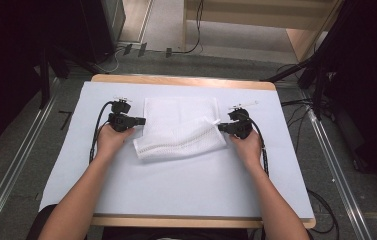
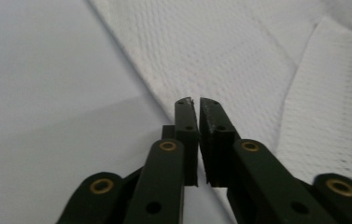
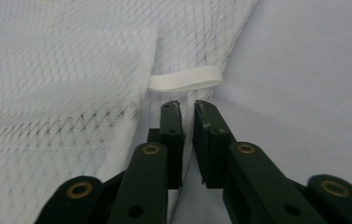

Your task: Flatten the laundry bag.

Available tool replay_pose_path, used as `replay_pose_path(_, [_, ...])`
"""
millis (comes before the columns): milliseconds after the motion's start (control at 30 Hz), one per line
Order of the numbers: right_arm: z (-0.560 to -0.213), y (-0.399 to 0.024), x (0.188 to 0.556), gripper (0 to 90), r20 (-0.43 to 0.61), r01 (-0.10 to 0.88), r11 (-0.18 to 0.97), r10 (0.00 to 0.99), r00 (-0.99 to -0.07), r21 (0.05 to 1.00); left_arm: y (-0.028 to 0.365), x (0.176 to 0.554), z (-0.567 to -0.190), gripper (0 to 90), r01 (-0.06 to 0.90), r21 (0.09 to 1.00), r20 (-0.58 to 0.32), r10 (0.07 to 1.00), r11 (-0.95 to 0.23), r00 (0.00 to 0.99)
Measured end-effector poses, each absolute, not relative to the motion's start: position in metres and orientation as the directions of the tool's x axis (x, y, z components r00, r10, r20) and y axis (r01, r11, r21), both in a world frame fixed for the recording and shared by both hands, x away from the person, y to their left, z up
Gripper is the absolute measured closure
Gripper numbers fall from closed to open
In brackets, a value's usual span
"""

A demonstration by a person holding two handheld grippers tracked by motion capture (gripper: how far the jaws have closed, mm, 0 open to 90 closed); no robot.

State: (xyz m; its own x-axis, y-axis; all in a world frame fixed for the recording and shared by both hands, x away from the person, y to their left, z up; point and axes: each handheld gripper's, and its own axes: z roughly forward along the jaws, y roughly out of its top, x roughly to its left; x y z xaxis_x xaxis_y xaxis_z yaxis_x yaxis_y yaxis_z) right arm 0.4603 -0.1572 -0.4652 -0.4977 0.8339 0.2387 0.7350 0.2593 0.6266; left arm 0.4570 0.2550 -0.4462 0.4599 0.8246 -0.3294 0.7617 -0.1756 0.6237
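A white mesh cloth (image 1: 181, 132) lies on the white sheet (image 1: 176, 190) in the middle of the table, its near part folded over at a slant. My left gripper (image 1: 143, 120) sits at the cloth's left edge, pointing right. In the left gripper view its jaws (image 2: 196, 100) stand a thin gap apart over the cloth's edge (image 2: 220, 51), with nothing between them. My right gripper (image 1: 220, 127) is at the cloth's right corner, pointing left. Its jaws (image 3: 186, 103) are slightly parted and empty, just short of a white ribbon loop (image 3: 186, 78) on the mesh (image 3: 61, 93).
The sheet covers a wooden table (image 1: 183, 80) whose edges show at the back and front. Metal floor rails (image 1: 23, 150) run along both sides. Dark stands (image 1: 316, 70) and cables (image 1: 296, 107) are at the back right, and a wooden frame (image 1: 256, 20) stands behind.
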Motion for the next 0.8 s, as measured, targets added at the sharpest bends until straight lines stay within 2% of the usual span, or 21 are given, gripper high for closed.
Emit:
replay_pose_path(100, [-0.457, -0.161, 0.456, 78.5, 0.244, 0.723, 0.252, 0.827, -0.506, 0.644, 0.253, 0.451, -0.439, 78.8, 0.75, 0.629, -0.316, 0.816, -0.202, 0.485])
replay_pose_path(167, [-0.449, -0.163, 0.452, 74.9, 0.235, 0.702, 0.25, 0.823, -0.517, 0.667, 0.251, 0.447, -0.434, 71.2, 0.756, 0.62, -0.336, 0.799, -0.212, 0.499])
replay_pose_path(367, [-0.438, -0.16, 0.448, 68.5, 0.251, 0.673, 0.252, 0.792, -0.556, 0.695, 0.243, 0.43, -0.426, 59.2, 0.736, 0.626, -0.304, 0.79, -0.255, 0.532])
replay_pose_path(800, [-0.44, -0.134, 0.461, 65.4, 0.252, 0.669, 0.3, 0.761, -0.597, 0.68, 0.252, 0.393, -0.421, 49.6, 0.736, 0.629, -0.289, 0.803, -0.251, 0.521])
